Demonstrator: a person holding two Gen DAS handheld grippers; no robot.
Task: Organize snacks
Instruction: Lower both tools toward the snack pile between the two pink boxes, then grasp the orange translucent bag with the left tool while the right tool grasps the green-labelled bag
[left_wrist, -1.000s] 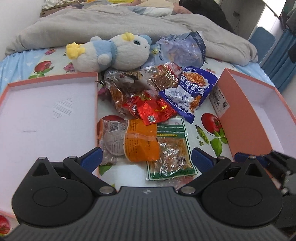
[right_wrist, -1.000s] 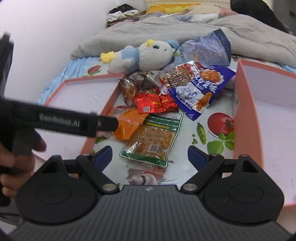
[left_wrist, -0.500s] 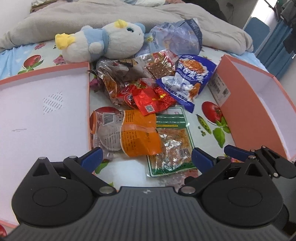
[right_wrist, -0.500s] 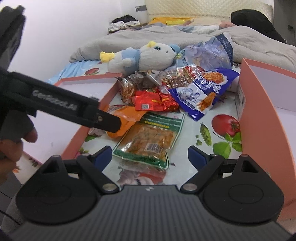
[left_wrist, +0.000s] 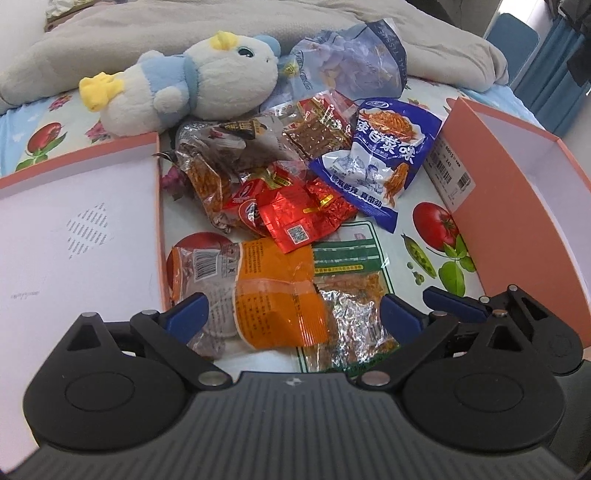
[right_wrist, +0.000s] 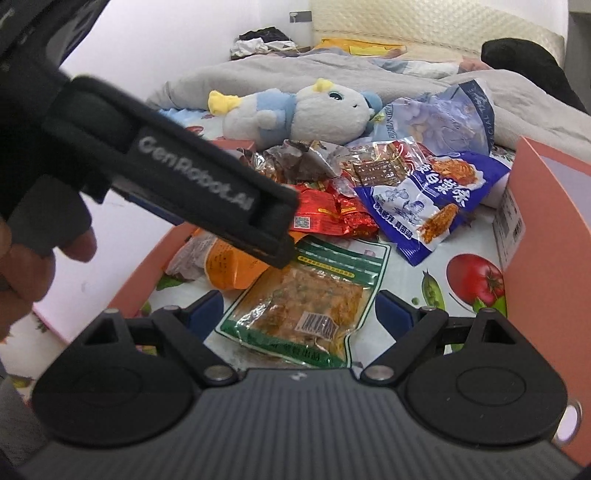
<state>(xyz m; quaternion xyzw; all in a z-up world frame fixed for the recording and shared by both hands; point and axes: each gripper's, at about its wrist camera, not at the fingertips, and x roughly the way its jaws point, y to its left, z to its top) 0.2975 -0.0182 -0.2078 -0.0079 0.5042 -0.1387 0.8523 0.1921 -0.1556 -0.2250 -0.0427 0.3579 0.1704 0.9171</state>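
Snacks: a heap of packets (left_wrist: 295, 192) on the fruit-print bedsheet (left_wrist: 436, 229), between two pink box halves.
Left box half (left_wrist: 74, 229): lies flat, white inside.
Right box half (left_wrist: 517, 206): orange wall just beside the blue packet (left_wrist: 384, 162).
Near packets: orange packet (left_wrist: 273, 295) overlapping the green-edged packet (right_wrist: 306, 302).
Left tongs (left_wrist: 291, 314): wide, orange packet between the tips, pads apart from it.
Right tongs (right_wrist: 299, 314): wide, over the green-edged packet, holding nothing.
Far: plush toy (left_wrist: 184, 85) against the grey blanket (left_wrist: 147, 33).
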